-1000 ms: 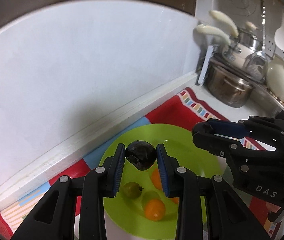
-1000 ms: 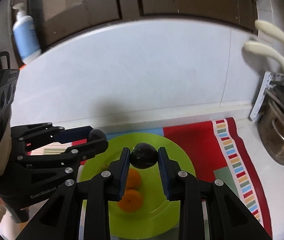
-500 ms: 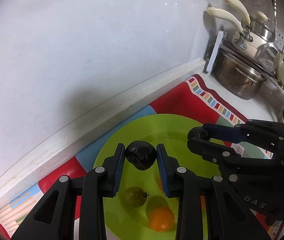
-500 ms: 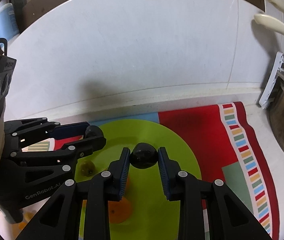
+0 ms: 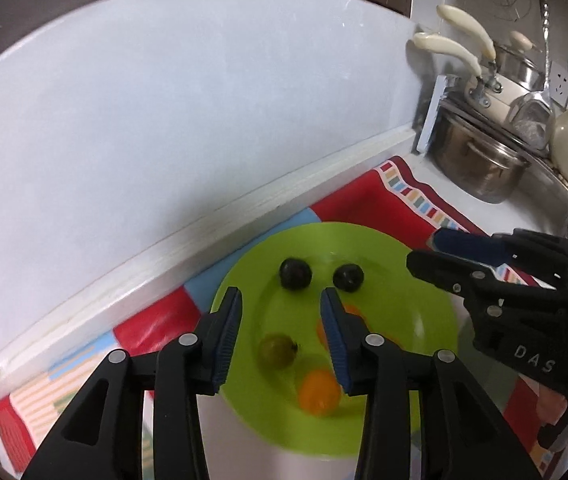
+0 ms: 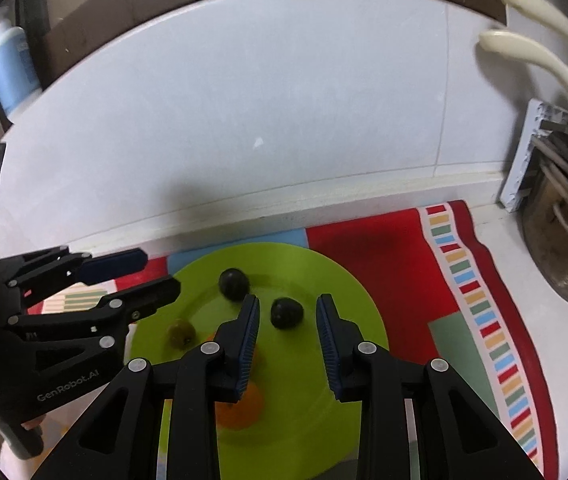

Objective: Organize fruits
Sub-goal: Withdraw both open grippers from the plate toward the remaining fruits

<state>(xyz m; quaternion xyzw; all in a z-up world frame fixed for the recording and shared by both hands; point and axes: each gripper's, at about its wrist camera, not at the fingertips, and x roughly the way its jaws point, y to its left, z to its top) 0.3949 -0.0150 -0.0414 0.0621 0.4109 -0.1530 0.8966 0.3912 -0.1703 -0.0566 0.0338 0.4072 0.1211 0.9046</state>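
1. My left gripper (image 5: pixel 280 300) has its jaws apart and opening, with nothing between them. It hangs over the green plate (image 5: pixel 424 312).
2. One dark plum (image 5: pixel 295 274) lies free on the plate just beyond my left fingertips, slightly to the left-finger side.
3. My right gripper (image 6: pixel 287 308) is also released and its jaws are opening. The second dark plum (image 6: pixel 287 313) sits low between its two fingers, resting on the plate, and the blue pads do not press on it.
4. From the left wrist view that second plum (image 5: pixel 348 277) lies just past my right finger's tip, beside the first plum but not touching it.
5. Closer to me than the left fingertips, a small green fruit (image 5: pixel 277 350) lies on the plate between the left gripper's fingers.
6. An orange fruit (image 5: pixel 319 392) lies nearer still, by the right finger; another orange one is mostly hidden behind that finger.
7. The plate rests on a red striped mat (image 6: pixel 396 248) against the white wall.
8. A steel pot (image 5: pixel 480 160) stands well off to the right of both grippers.
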